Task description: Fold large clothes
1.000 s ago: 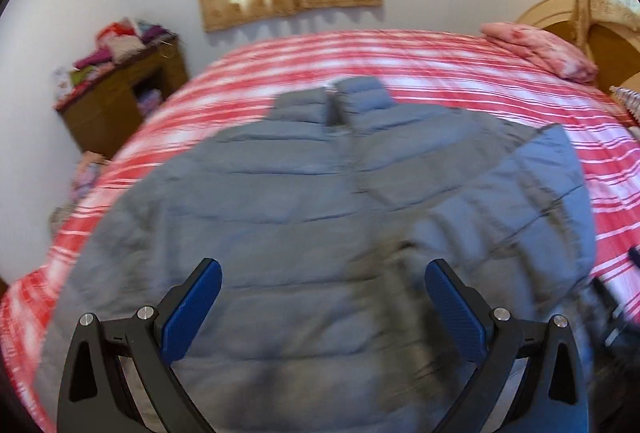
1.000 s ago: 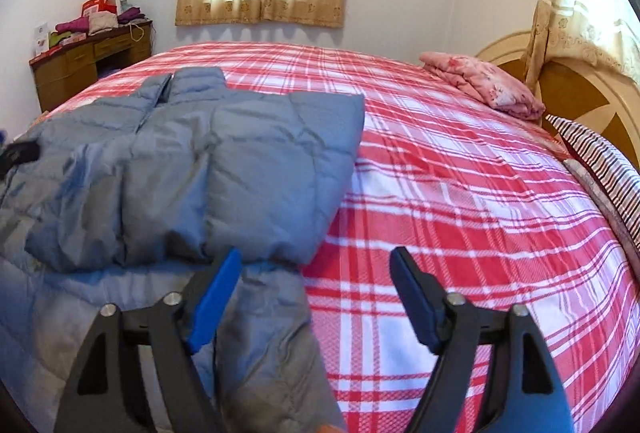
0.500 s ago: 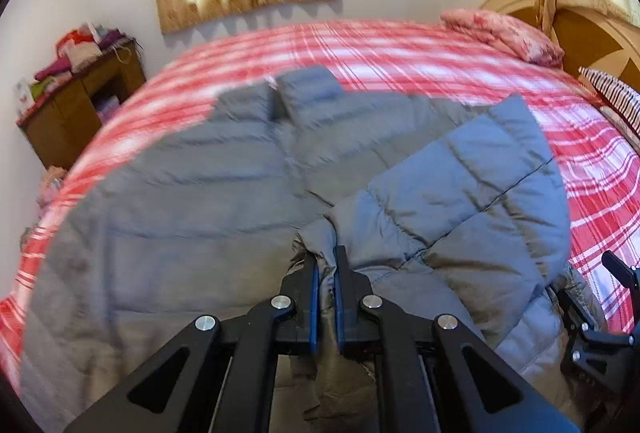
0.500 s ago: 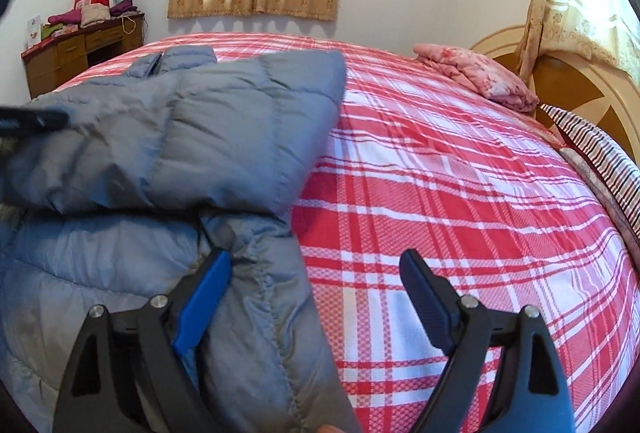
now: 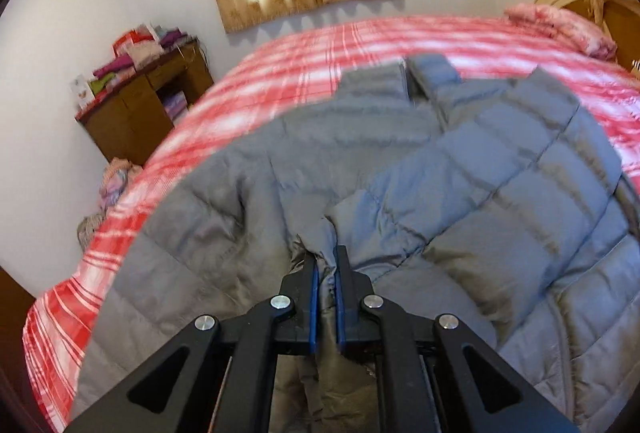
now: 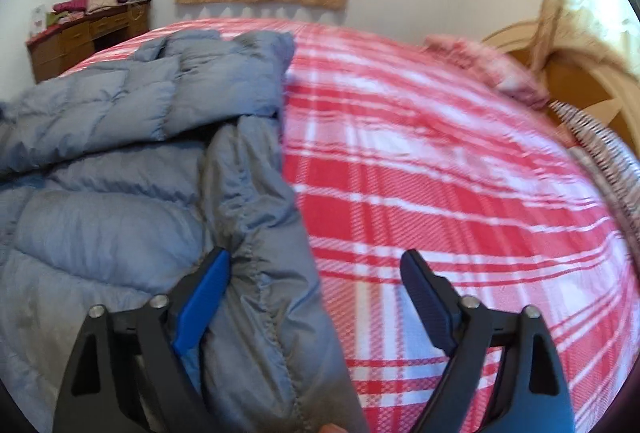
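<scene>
Plaid bed [image 6: 440, 169], grey jacket [image 5: 500, 193] sleeve folded in; left gripper [image 5: 326, 265] pinches cuff at 6 o'clock, right gripper [image 6: 316, 269] spread, body unfolded

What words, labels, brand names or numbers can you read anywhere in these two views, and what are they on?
None can be read.
Grey-blue quilted puffer jacket: no label or logo shows.
Red and white plaid bedspread: pattern only.
Cards and boxes on the brown wooden desk: any print is too small and blurred.
Black and blue left gripper: unmarked.
</scene>
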`<state>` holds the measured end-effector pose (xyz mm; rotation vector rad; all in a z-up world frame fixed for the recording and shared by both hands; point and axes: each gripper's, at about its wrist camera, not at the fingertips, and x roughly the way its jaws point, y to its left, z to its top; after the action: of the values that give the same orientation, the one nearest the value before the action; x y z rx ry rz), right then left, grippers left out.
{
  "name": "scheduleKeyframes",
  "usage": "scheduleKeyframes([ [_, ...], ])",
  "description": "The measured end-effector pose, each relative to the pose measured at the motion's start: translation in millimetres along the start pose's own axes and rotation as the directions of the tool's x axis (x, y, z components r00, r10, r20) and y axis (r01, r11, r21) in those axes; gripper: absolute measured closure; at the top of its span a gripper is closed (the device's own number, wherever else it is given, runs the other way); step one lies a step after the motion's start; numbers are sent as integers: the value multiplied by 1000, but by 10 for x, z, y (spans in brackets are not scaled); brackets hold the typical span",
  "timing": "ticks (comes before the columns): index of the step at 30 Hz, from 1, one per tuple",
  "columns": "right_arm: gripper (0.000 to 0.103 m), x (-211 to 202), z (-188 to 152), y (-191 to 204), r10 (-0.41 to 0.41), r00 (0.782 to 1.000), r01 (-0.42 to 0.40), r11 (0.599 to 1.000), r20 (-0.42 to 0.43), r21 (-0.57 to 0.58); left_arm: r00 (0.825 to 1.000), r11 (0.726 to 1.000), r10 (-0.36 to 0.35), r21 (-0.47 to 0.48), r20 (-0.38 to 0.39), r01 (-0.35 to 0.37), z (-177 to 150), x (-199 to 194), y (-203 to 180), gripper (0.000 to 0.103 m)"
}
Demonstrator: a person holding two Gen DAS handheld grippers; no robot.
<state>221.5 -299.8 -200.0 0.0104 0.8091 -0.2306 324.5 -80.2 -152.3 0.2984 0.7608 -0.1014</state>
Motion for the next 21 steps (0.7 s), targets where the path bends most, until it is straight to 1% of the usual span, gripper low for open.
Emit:
scheduleKeyframes([
  [1, 51, -23, 28, -26, 30, 999, -29, 1000, -20, 7, 1000, 1000, 13, 10, -5, -13, -34, 15, -29, 95],
  [2, 52, -58, 65, -24, 32, 999, -32, 999, -33, -6, 999, 999, 40, 18, 4, -40, -37, 17, -56, 94],
  [3, 52, -132, 114, -8, 32, 999, -33, 999, -37, -37, 998, 998, 61, 19, 29, -61, -18, -12, -71, 94],
  [4, 52, -192, 156, 6, 37, 999, -39, 998, -35, -53, 996, 997, 70, 16, 49, -71, -10, -38, -65, 93],
  [6, 52, -314, 291, 16, 44, 999, -45, 997, -23, -64, 990, 995, 101, -4, 100, -101, 79, -115, -77, 86],
  [7, 52, -365, 395, 3, 46, 999, -47, 997, -12, -65, 985, 992, 123, -17, 120, -122, 131, -149, -77, 72],
  [8, 52, -398, 517, -3, 49, 999, -49, 997, 1, -63, 981, 991, 136, -33, 141, -133, 176, -185, -75, 47],
  [9, 53, -396, 599, 3, 51, 999, -50, 997, 8, -61, 976, 989, 146, -55, 160, -139, 209, -216, -67, 33],
  [10, 56, -380, 723, 28, 61, 998, -60, 996, 11, -61, 968, 984, 167, -92, 185, -152, 241, -254, -42, 11],
  [11, 56, -343, 827, 59, 78, 997, -77, 995, 12, -58, 963, 981, 177, -113, 204, -156, 268, -268, -4, 7],
  [12, 56, -296, 924, 78, 93, 996, -92, 994, 15, -52, 960, 979, 181, -129, 215, -156, 282, -281, 17, 7],
  [14, 56, -167, 1110, 191, 99, 994, -95, 993, 50, -75, 964, 981, 167, -137, 208, -141, 327, -285, -4, 7],
  [15, 57, -120, 1152, 247, 109, 992, -103, 991, 69, -90, 964, 979, 174, -138, 202, -147, 336, -265, -14, 7],
  [16, 61, 5, 1218, 332, 140, 987, -131, 986, 83, -103, 965, 978, 182, -138, 190, -157, 344, -218, -41, 7],
  [18, 65, 254, 1293, 431, 171, 983, -164, 981, 71, -100, 969, 978, 183, -125, 164, -164, 360, -94, -104, 7],
  [21, 65, 643, 1300, 590, 161, 986, -154, 981, 48, -114, 974, 978, 192, -101, 120, -180, 363, 194, -208, 7],
])
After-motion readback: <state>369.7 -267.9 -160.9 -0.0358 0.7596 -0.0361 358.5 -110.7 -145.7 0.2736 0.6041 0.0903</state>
